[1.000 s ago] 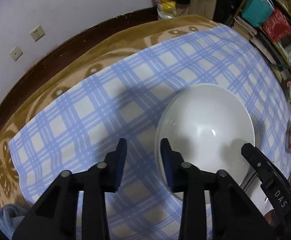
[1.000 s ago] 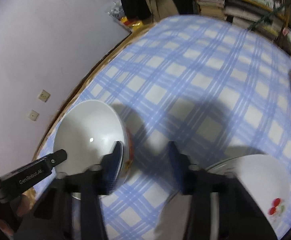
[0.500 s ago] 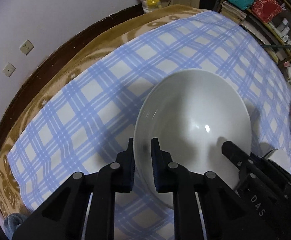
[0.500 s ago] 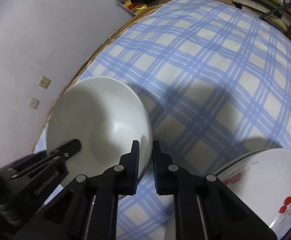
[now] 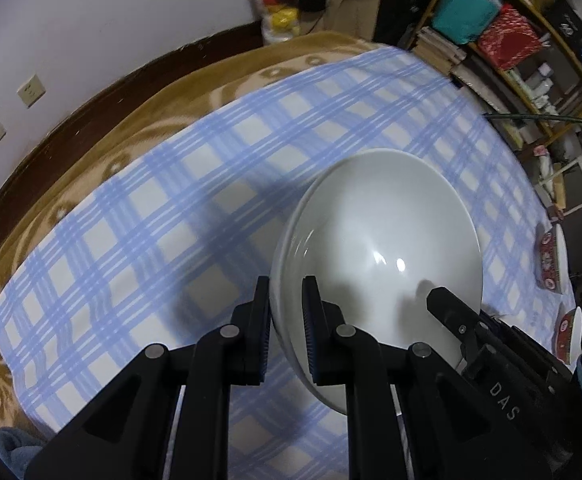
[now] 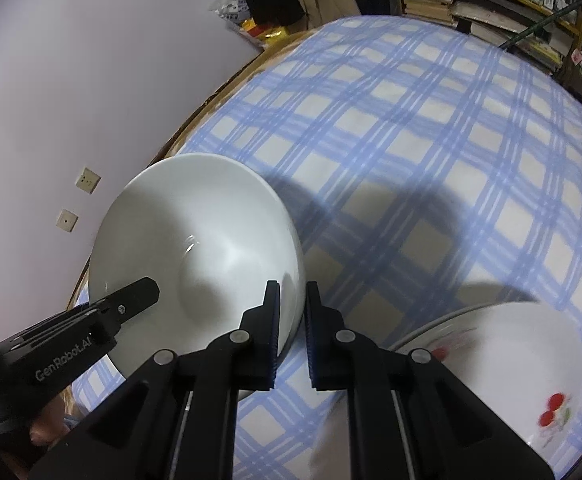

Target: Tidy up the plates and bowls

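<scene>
Both grippers — left gripper [image 5: 285, 312], right gripper [image 6: 292, 316] — have just closed onto the white bowl [image 5: 379, 264]'s opposite rims; it's secured, ready to carry.

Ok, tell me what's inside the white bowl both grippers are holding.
The white bowl looks empty: bare glossy interior with light reflections. The left gripper and right gripper clamp opposite rim edges, covering small patches there.

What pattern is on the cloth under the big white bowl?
Blue and white checks. The cloth shows best in the right wrist view, spread out behind the bowl.
</scene>
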The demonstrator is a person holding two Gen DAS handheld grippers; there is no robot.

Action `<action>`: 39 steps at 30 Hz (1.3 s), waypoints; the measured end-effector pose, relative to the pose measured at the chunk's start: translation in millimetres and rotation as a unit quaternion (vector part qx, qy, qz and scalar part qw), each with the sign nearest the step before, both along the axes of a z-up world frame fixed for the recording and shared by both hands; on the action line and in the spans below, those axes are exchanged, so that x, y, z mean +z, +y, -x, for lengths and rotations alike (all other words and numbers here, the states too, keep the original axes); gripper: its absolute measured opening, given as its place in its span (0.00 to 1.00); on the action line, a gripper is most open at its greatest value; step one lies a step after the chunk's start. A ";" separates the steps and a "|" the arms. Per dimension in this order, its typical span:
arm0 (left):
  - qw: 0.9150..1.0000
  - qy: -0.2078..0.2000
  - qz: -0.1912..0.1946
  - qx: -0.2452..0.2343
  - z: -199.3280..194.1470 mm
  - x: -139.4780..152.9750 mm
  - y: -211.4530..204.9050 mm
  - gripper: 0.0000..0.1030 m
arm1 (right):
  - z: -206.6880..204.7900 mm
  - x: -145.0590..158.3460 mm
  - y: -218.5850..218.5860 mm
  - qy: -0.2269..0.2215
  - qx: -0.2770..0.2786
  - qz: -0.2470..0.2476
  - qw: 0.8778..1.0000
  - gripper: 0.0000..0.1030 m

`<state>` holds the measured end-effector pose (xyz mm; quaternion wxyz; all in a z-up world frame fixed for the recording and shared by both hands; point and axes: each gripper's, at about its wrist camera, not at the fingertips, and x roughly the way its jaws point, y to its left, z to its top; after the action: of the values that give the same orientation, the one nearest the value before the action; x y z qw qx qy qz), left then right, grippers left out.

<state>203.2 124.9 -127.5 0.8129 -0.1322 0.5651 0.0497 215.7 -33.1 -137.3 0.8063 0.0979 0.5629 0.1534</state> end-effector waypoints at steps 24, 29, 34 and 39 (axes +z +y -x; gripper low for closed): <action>0.999 0.001 -0.009 -0.046 -33.2 -31.2 -51.3 0.14 | -25.1 -8.4 -56.0 -0.003 -0.039 0.018 0.999 0.13; 0.999 -0.001 0.000 -0.042 -31.9 -27.4 -48.8 0.15 | -21.2 -8.2 -56.8 -0.008 -0.035 0.014 0.999 0.13; 0.999 -0.013 -0.023 -0.042 -24.6 -12.3 -49.7 0.20 | -14.1 4.7 -67.9 -0.020 -0.051 -0.006 0.998 0.15; 0.995 -0.043 -0.078 -0.055 -10.8 3.5 -57.9 0.46 | -5.1 24.6 -82.5 -0.041 -0.060 0.001 0.997 0.19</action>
<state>214.1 66.9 -124.0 0.8455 -0.0396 0.5307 0.0432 220.8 -115.6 -112.6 0.8364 0.1239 0.5228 0.1083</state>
